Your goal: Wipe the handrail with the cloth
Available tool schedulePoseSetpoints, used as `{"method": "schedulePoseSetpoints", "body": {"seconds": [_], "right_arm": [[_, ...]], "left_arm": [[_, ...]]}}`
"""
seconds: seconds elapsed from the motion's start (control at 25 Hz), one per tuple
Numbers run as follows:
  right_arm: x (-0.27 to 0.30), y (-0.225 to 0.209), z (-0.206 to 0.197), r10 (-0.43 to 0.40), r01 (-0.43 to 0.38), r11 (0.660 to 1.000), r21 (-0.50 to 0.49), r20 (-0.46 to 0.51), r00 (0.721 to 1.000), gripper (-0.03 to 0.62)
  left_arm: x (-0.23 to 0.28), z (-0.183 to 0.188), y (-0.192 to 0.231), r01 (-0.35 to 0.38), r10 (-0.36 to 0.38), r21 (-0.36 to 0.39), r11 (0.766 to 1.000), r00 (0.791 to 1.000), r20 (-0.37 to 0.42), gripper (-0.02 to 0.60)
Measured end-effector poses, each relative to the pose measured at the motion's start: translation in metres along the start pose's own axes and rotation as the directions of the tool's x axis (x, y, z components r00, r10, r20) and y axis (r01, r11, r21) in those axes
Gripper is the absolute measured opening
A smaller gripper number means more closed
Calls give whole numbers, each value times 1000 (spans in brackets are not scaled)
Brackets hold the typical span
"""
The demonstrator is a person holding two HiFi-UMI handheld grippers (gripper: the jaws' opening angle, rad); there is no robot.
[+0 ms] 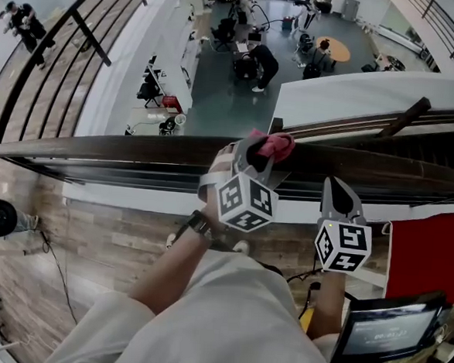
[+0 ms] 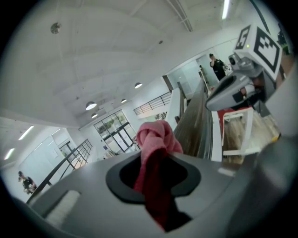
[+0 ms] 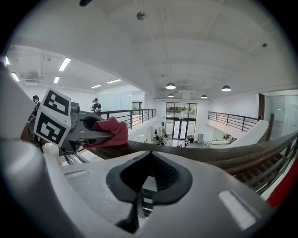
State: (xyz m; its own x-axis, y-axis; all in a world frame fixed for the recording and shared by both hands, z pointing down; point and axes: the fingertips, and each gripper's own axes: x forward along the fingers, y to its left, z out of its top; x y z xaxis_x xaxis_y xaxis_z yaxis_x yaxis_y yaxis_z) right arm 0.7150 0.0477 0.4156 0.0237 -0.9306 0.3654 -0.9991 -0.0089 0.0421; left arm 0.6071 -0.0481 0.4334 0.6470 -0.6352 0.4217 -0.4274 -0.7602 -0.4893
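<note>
— Where's the cloth (image 1: pixel 274 144)?
— Pinched in the left hand-held gripper (image 1: pixel 266 150), lying on the wooden handrail (image 1: pixel 121 148).
— And the right hand-held gripper (image 1: pixel 337 186)?
— Jaws together, nothing in them, just beside the rail

Cloth (image 1: pixel 273 144): pink-red, bunched into a knotted wad and clamped between the jaws of the left gripper (image 1: pixel 265 151). The wad sticks out past the jaw tips, and a darker tail runs back between the jaws. It sits on the top face of the handrail (image 1: pixel 98 146), roughly mid-span. Handrail: long dark brown wood with a flat top and a slight sheen, running level along the balcony edge with dark bars just below it.
</note>
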Motion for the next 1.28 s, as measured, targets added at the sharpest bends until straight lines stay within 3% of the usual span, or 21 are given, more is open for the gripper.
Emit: {"method": "schedulePoseSetpoints", "body": {"seconds": [0.2,0.52,1.28], "right_arm": [[4,10,8,21,-21,1000,-18,4,1000,3],[13,30,24,49,-49,998,-44,-2,999,3],[52,124,46,138,-137,987,-89,-1,990,3]], "left_arm": [[-1,0,-2,29,-29,17,999,1000,4,83],[-22,-16,23,-20,20,-8,1000,1000,-7,84],[-86,-109,111,-139,129,-110,984,987,-97,84]]}}
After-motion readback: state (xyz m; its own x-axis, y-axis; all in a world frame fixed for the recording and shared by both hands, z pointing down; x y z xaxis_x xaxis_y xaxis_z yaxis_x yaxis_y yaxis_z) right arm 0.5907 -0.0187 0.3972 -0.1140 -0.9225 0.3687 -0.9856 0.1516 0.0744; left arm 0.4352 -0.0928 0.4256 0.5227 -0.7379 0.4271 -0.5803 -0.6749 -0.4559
